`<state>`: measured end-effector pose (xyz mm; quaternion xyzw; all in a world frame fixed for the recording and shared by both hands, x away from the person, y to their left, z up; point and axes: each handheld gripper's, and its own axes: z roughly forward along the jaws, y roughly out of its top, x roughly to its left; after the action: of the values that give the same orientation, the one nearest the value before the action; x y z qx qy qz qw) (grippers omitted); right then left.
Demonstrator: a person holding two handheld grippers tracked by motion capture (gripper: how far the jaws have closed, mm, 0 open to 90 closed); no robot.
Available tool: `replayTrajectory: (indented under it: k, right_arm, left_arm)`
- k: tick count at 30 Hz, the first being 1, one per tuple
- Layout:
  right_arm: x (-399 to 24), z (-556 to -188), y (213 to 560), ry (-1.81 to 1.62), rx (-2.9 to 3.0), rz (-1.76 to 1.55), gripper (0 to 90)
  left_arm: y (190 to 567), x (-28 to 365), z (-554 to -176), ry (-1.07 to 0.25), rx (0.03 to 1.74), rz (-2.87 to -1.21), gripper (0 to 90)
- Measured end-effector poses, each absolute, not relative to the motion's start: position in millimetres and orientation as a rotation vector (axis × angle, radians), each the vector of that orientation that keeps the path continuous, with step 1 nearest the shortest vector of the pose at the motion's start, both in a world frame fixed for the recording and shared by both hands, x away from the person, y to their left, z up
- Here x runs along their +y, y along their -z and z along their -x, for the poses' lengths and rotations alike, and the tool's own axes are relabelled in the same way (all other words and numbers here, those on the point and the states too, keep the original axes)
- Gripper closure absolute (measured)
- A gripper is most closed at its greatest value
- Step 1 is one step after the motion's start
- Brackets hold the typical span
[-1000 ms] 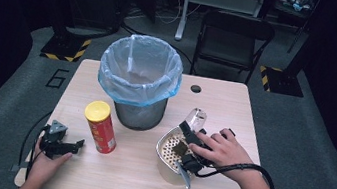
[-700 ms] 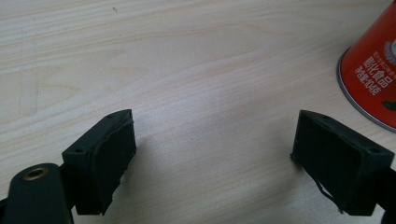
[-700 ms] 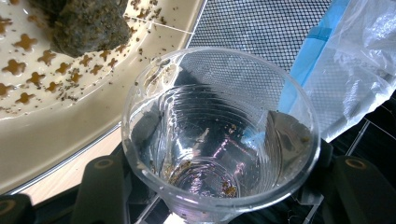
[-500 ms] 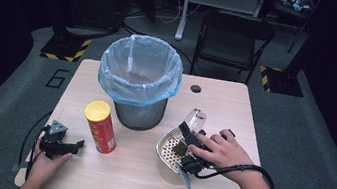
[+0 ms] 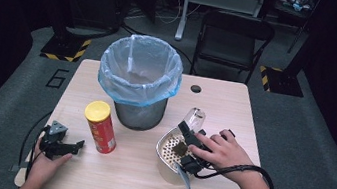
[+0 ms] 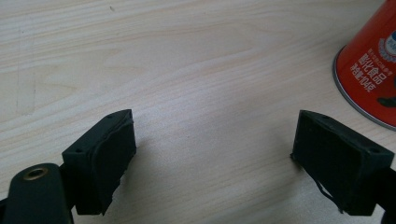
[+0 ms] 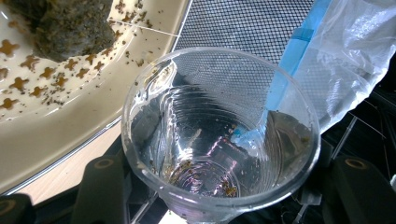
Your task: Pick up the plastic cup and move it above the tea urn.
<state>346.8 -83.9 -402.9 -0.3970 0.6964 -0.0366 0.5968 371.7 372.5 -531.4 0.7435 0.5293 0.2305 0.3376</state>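
Over the perforated strainer (image 5: 170, 150) at the table's near right, the right gripper (image 5: 190, 134) has a clear plastic cup (image 5: 196, 118) clamped between its jaws, tipped so its mouth faces the right gripper view; brown residue clings inside the cup (image 7: 205, 172) and a dark clump sits in the strainer (image 7: 70, 28). Main risk: thin cup wall, so a hard squeeze could buckle it and pop it loose, or leftover dregs could drip onto the table (image 5: 235, 104) rather than into the lined bin (image 5: 139, 77), which stands just behind. The cable could snag the strainer and drag it. Right hand (image 5: 221, 150) lies across the gripper, forearm coming in from bottom right. Left gripper (image 5: 60, 144) rests low on the table, jaws wide apart and empty, red chip can (image 5: 99, 127) just beside it.
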Motion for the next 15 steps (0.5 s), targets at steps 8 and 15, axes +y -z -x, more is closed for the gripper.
replayTrajectory:
  k: [8,15]
  right_arm:
    - [-85.9,-343.1,401.5,0.025,1.535,0.86,38.4]
    - [-86.8,-338.1,407.8,-0.113,1.421,0.713,38.2]
  left_arm:
    - [531.4,372.5,-371.7,-0.601,1.379,-1.937,12.9]
    - [531.4,372.4,-371.6,-0.599,1.381,-1.937,12.9]
